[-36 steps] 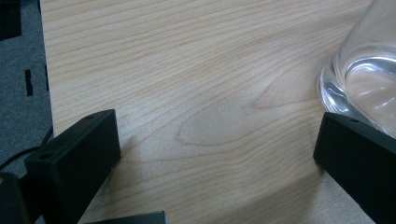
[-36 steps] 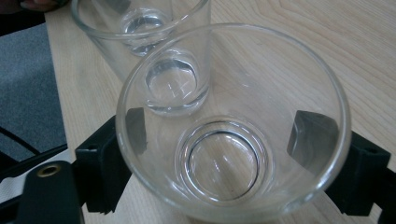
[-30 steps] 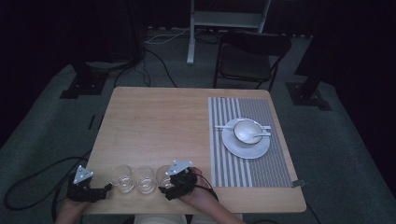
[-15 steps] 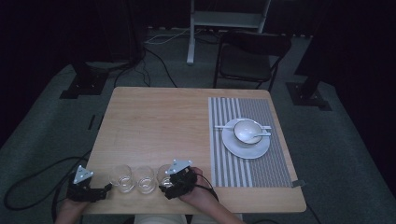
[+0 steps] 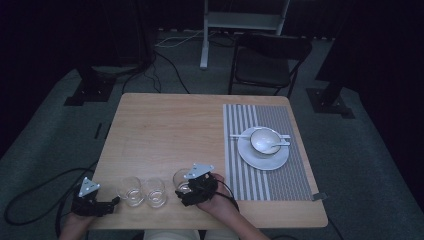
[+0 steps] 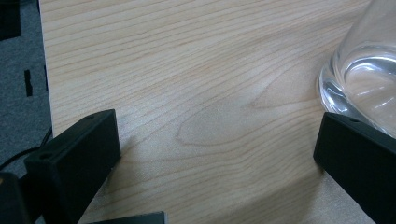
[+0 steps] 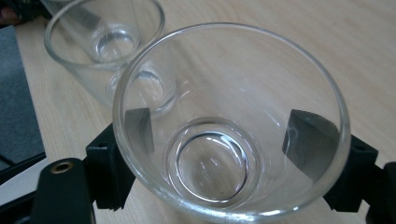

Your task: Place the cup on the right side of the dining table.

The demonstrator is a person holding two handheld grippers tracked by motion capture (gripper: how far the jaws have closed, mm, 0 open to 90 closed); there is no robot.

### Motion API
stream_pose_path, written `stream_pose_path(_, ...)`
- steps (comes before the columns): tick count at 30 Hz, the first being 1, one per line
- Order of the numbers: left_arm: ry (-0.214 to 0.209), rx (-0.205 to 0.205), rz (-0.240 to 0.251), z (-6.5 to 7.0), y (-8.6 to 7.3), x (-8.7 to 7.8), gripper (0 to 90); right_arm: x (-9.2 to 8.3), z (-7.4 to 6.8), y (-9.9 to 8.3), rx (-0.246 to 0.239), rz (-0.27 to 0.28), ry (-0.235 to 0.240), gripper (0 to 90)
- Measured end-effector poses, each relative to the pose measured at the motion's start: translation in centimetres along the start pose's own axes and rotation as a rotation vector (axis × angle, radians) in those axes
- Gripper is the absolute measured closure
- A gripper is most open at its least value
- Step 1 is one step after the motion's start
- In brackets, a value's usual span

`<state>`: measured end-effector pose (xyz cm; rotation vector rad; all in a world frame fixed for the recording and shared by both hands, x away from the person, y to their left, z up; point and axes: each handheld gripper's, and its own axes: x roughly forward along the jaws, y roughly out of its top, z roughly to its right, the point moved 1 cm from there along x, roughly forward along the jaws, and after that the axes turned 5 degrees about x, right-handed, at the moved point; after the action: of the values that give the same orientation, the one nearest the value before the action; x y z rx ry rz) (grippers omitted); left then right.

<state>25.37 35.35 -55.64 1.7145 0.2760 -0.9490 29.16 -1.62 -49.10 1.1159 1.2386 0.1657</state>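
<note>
Jaws of the right gripper (image 7: 224, 154) pinch the nearest glass (image 7: 231, 121) on either side at the desk's (image 5: 165, 130) front edge; the left gripper's (image 6: 210, 154) jaws stand spread beside another glass (image 6: 364, 74). The grasp looks made, so lifting it straight, clear of its neighbours, likely comes next.

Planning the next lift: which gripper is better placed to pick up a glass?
Right. The right gripper already has its jaws around the nearest glass; the left gripper stands open over bare table.

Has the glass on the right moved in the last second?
No. The glass between the right hand-held gripper's jaws sits the same way beside the striped placemat.
</note>
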Motion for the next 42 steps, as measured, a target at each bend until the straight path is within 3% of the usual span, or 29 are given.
stream_pose_path(11, 0.0, -0.001, 0.001, 0.0, 0.0, 0.0, 0.8, -2.2, 1.1, 1.2, 0.0, 0.035, -0.037, 20.1)
stream_pose_path(27, 0.001, 0.0, 0.001, 0.0, 0.0, 0.0, 0.8, -5.3, 4.0, 3.5, 0.037, 0.109, -0.104, 20.1)
stream_pose_path(33, 0.001, 0.0, 0.001, 0.0, 0.0, 0.0, 0.8, -6.7, 5.8, 4.7, 0.052, 0.141, -0.133, 20.0)
stream_pose_path(42, 0.002, 0.0, -0.001, 0.0, 0.0, 0.0, 0.8, -8.8, 9.9, 6.8, 0.118, 0.187, -0.213, 20.0)
